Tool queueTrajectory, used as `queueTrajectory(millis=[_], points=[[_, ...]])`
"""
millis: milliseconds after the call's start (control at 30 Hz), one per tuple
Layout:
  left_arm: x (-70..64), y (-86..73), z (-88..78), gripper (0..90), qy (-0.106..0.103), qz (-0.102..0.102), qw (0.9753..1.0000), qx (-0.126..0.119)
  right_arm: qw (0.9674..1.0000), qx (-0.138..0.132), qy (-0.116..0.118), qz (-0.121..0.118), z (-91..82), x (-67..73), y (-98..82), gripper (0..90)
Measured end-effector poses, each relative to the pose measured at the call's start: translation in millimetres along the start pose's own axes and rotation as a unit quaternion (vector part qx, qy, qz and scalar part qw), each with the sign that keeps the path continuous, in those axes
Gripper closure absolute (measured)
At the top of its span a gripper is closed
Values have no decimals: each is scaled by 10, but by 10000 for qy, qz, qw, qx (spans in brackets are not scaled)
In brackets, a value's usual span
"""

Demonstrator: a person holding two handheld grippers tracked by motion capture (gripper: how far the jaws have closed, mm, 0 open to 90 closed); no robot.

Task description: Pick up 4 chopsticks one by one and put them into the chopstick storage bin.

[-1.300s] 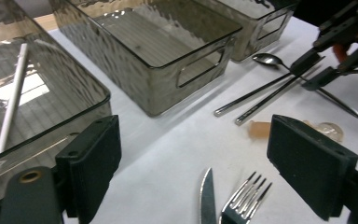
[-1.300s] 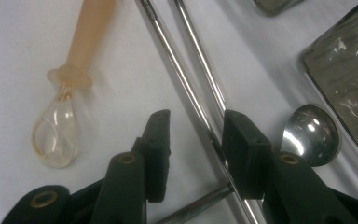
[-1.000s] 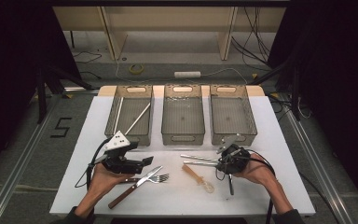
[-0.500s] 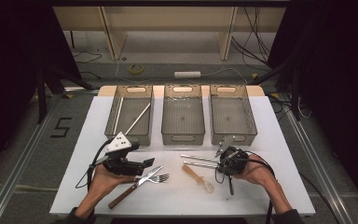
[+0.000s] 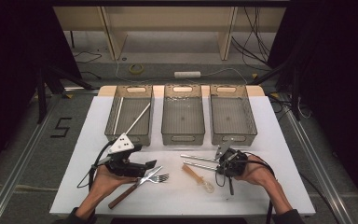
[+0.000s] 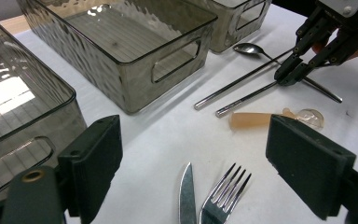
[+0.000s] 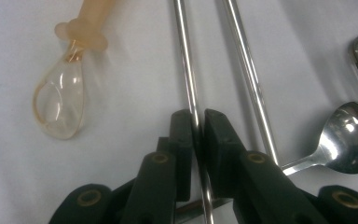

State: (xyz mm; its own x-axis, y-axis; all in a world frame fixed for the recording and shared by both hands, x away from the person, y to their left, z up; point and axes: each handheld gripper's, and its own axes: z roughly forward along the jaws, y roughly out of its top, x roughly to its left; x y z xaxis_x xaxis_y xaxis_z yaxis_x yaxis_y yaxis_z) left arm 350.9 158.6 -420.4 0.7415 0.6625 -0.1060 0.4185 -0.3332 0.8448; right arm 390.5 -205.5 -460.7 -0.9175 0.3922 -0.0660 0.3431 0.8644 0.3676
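Chopstick (image 5: 200,166), metal, one of a pair: in the high view it lies near the desk's front edge, right of centre, long axis running left to right, slightly skewed. Its right end sits at the right gripper (image 5: 224,167), whose hand rests by the desk's front right; the second chopstick (image 5: 199,158) lies just behind, nearly parallel. Left gripper (image 5: 152,165) waits well apart, by the fork (image 5: 158,178) and knife (image 5: 130,189); the right hand is plainly the nearer.

Left gripper view: own jaws stand wide apart with nothing between them, fork tines (image 6: 223,186) and knife tip (image 6: 185,189) just ahead. Farther off, the right gripper (image 6: 289,73) bears down on the ends of both rods, a spoon (image 6: 251,48) beyond.

Right gripper view: jaws have just been closing and now pinch the chopstick (image 7: 188,70) between the pads (image 7: 182,135). The rod runs straight away from the jaws, in line with them. Its twin (image 7: 247,60) lies free to one side, an amber-handled clear spoon (image 7: 63,100) to the other.
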Motion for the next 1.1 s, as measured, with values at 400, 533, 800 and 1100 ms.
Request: queueTrajectory(millis=[400,533,800,1100], points=[[-27,0,31,187,-77,81,9999,59,9998,-33,50,-207,-11,13,-9,859],[-41,-3,59,187,-139,140,9997,130,9996,-99,2,-252,-37,13,-8,860],[-83,26,133,183,-238,286,9992,143,9992,-251,-102,-290,-137,22,3,861],[-179,74,326,214,-431,669,9957,472,9982,-360,-86,-472,-197,100,100,861]])
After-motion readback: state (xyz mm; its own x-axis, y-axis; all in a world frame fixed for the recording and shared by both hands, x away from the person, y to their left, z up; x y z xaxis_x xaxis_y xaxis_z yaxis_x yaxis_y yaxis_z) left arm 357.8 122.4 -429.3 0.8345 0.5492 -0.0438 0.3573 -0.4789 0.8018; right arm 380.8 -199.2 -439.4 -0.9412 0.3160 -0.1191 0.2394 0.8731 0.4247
